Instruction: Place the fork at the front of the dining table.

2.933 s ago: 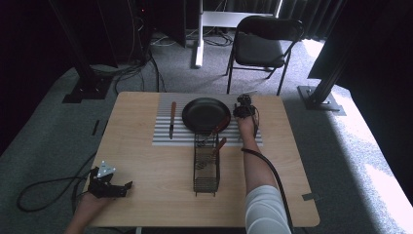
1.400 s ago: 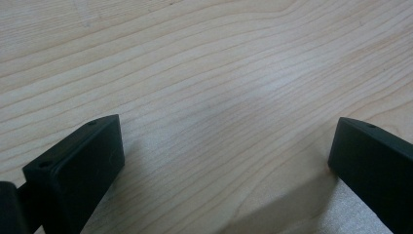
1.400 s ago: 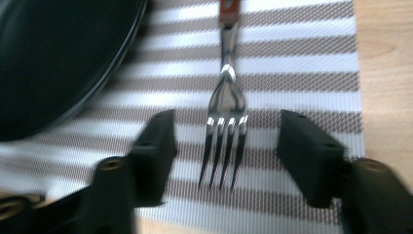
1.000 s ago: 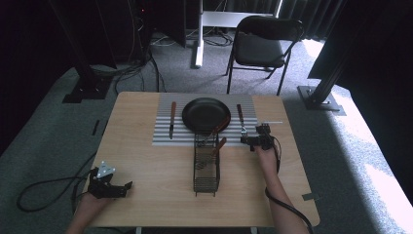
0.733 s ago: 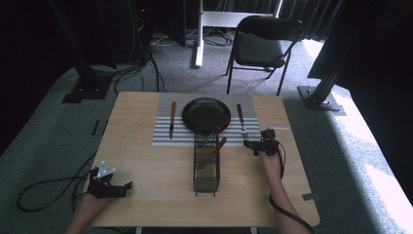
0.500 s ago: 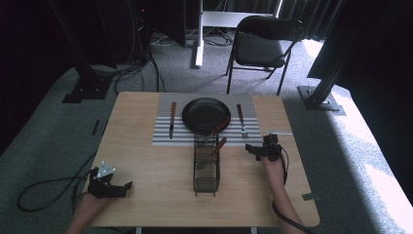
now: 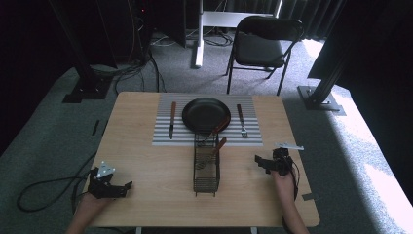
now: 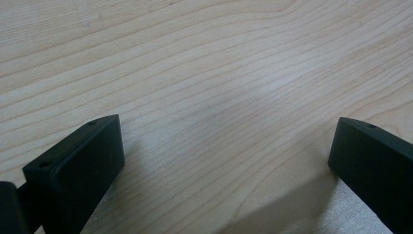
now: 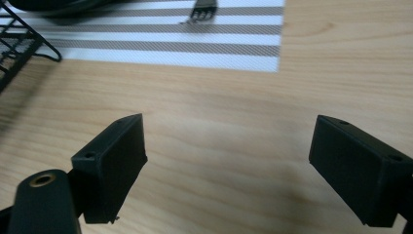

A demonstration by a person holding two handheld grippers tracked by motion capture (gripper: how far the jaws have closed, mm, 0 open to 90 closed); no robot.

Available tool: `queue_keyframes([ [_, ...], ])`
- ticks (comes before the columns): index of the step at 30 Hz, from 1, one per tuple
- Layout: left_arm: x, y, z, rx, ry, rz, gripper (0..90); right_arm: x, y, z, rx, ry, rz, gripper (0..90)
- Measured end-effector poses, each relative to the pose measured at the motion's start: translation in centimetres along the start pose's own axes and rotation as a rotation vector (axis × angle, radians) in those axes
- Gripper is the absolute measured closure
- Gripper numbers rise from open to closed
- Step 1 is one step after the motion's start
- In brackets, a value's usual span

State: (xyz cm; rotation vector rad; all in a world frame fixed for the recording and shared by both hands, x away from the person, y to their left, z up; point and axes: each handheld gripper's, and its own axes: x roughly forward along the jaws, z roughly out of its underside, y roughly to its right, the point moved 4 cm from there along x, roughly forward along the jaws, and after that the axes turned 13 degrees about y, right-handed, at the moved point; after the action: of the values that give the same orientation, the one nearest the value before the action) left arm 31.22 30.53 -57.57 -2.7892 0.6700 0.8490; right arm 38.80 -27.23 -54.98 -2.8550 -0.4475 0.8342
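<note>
Right tongs [image 7: 263, 162] sit wide open and empty over bare desk [image 7: 156, 165], on the right of the wire basket [image 7: 206, 165] and well apart from it. Left tongs [image 7: 122, 186] are open too, holding nothing, far out to the basket's left near the desk edge.

Nearest work items: the fork [image 7: 240, 120] lies on the striped mat [image 7: 163, 136] beyond the basket, just beside the black pan [image 7: 206, 114] on its right; the right gripper view catches its tines [image 9: 204, 10] past the mat's corner. A knife [image 7: 172, 118] lies on the mat to the pan's left. Two wooden-handled utensils [image 7: 219, 145] lean out of the basket's far end.

Judgement: place setting looks laid, basket contents next. To do it well, bring the right tongs in above the basket, jaws square across one handle, close on the wood rather than the wire, lift straight up so the basket does not drag.

Writing: no brand, label or lettering legible anywhere.
</note>
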Motion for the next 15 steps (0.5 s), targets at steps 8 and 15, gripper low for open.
queue_keyframes([
  [8,0.0,0.0,0.0,0.0,0.0,0.0,0.0,-2.0,1.2,1.4,-0.027,0.018,0.03,12.6],
  [15,0.0,0.0,0.0,0.0,0.0,0.0,0.0,-3.4,2.2,2.5,-0.026,0.017,0.05,12.6],
])
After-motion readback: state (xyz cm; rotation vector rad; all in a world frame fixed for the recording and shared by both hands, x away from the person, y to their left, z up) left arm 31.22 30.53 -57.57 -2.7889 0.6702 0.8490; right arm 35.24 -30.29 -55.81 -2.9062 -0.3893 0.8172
